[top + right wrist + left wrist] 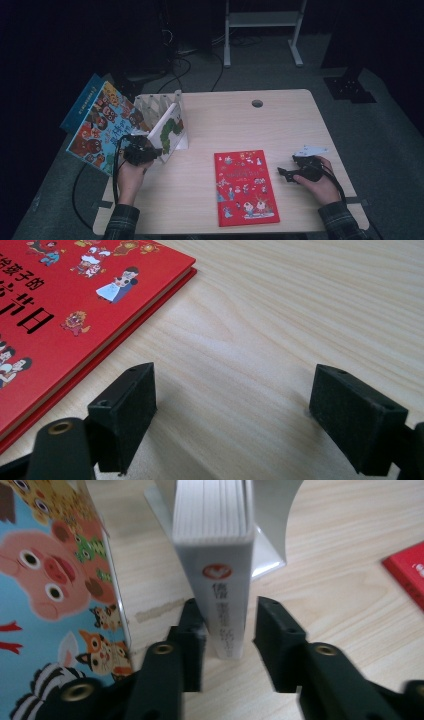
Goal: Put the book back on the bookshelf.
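Note:
A white book (169, 131) with a green caterpillar cover stands tilted in a white rack (156, 102) at the table's left. My left gripper (146, 150) is at its near end. In the left gripper view the book's white spine (220, 575) stands between my left gripper's (230, 609) jaws; the left jaw touches it and the right jaw is a small gap away, so the gripper is open. A red picture book (245, 187) lies flat at the front middle. My right gripper (281, 174) rests open on the bare table just right of the red book (60, 315), its jaws (235, 385) wide apart with nothing between them.
A blue animal picture book (102, 127) leans at the table's left edge, right beside the white book (45, 580). Another blue book (80, 102) stands behind it. The wooden table (280, 125) has a round cable hole (257, 103) at the back. A white frame (262, 20) stands on the floor beyond.

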{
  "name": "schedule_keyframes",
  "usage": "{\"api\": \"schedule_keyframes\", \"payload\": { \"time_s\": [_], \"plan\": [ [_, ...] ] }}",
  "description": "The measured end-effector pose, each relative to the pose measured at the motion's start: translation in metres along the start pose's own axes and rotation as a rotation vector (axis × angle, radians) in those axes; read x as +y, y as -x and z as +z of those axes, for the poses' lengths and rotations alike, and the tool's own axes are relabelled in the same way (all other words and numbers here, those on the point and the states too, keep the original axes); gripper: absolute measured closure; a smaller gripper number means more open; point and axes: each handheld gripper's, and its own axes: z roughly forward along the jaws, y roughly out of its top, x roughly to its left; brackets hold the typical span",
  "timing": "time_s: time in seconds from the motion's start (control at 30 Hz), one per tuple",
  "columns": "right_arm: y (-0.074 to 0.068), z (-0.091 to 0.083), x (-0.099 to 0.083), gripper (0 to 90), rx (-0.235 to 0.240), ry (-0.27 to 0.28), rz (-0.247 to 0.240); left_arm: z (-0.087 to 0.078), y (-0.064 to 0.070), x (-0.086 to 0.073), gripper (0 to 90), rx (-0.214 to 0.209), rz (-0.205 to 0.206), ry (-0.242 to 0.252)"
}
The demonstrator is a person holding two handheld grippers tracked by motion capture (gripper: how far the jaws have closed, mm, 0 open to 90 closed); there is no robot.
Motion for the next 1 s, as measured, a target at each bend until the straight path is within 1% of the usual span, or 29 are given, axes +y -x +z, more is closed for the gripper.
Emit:
{"api": "schedule_keyframes", "payload": {
  "time_s": [0.03, 0.07, 0.1, 0.13, 0.17, 0.2, 0.27, 0.5, 0.57, 0.6, 0.7, 0.73, 0.77, 0.9, 1.0],
  "plan": [
    [0.000, 0.000, 0.000, 17.8, 0.000, 0.000, 0.000, 0.000, 0.000, 0.000, 71.3, 0.000, 0.000, 0.000],
    [0.000, 0.000, 0.000, 17.8, 0.000, 0.000, -0.001, 0.000, -0.001, 0.000, 72.9, -0.025, -0.021, 0.001],
    [0.000, 0.000, 0.000, 17.8, 0.001, 0.000, 0.000, 0.000, 0.000, 0.000, 74.1, -0.031, -0.021, 0.002],
    [0.000, 0.000, 0.000, 17.8, 0.001, 0.000, 0.000, 0.000, 0.000, 0.000, 74.2, -0.031, -0.021, 0.002],
    [0.000, 0.000, 0.000, 17.8, 0.001, -0.001, -0.001, 0.000, 0.005, 0.001, 74.2, -0.016, -0.014, -0.005],
    [0.000, 0.000, 0.000, 17.8, 0.001, -0.001, -0.001, 0.000, 0.005, 0.001, 74.1, -0.016, -0.014, -0.005],
    [0.000, 0.000, 0.000, 17.8, 0.001, 0.000, -0.001, 0.001, 0.009, 0.002, 74.0, -0.018, -0.022, -0.011],
    [0.000, 0.000, 0.000, 17.8, 0.001, 0.000, -0.001, 0.006, 0.015, 0.005, 73.5, -0.027, -0.039, -0.001],
    [-0.001, 0.000, 0.000, 17.8, 0.004, 0.000, -0.002, 0.008, 0.019, 0.007, 72.8, -0.034, -0.026, -0.005],
    [-0.001, 0.000, 0.000, 17.8, 0.004, 0.000, -0.002, 0.008, 0.019, 0.007, 72.3, -0.034, -0.026, -0.005],
    [-0.001, 0.000, 0.001, 17.8, 0.005, -0.001, -0.005, 0.012, 0.028, 0.010, 71.1, -0.046, -0.003, -0.009],
    [-0.001, 0.001, 0.001, 17.8, 0.005, -0.001, -0.005, 0.012, 0.028, 0.010, 70.5, -0.046, -0.003, -0.009],
    [-0.001, 0.001, 0.001, 17.8, 0.006, -0.001, -0.006, 0.015, 0.032, 0.012, 70.0, -0.054, -0.001, -0.010],
    [-0.002, 0.001, 0.001, 17.8, 0.006, -0.001, -0.006, 0.020, 0.041, 0.017, 68.4, -0.053, 0.021, -0.010],
    [-0.002, 0.001, 0.001, 17.8, 0.007, -0.001, -0.008, 0.022, 0.044, 0.019, 66.8, -0.054, 0.031, -0.013]
  ]
}}
